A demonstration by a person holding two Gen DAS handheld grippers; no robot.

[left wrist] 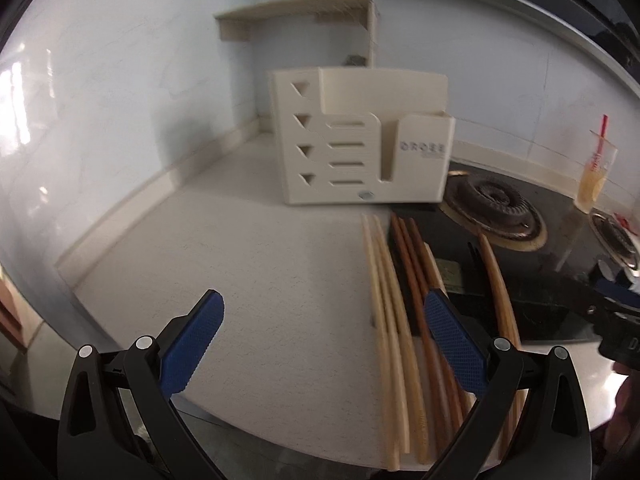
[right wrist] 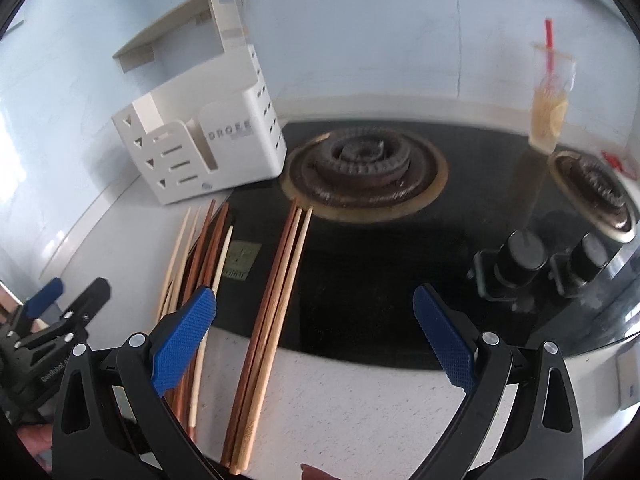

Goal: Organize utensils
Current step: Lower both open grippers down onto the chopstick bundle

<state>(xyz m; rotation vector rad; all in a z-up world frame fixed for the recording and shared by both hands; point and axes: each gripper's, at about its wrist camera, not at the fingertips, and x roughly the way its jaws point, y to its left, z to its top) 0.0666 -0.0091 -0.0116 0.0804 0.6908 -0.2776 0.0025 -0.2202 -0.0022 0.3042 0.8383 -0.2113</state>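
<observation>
Looking along the left gripper (left wrist: 322, 316), its two blue-padded fingers are spread wide w/ nothing between them, above a pale countertop (left wrist: 240, 260). A cream utensil holder (left wrist: 364, 144) stands upright at the back near the wall, by the corner of a black glass stove (left wrist: 540, 280). Chopsticks lie lengthwise in front of the holder: a pale pair (left wrist: 386, 308) on the counter, reddish-brown ones (left wrist: 416, 280) just beside them at the stove edge, and a tan stick (left wrist: 498, 280) farther right on the glass. A burner (left wrist: 494, 208) sits right of the holder; a plastic cup (left wrist: 596, 180) w/ a red straw stands beyond it. View is a bit blurred.

Right wrist view: right gripper (right wrist: 316, 312) likewise spread wide, holding nothing, above the stove's front edge. A tan and brown chopstick bundle (right wrist: 276, 292) lies between the fingers, nearer the left one, half on glass, half on counter. More chopsticks (right wrist: 192, 252) lie left of that finger. Holder sits back left, touching the stove edge. Two black knobs (right wrist: 524, 256) are at right. The other gripper shows at the left edge.
</observation>
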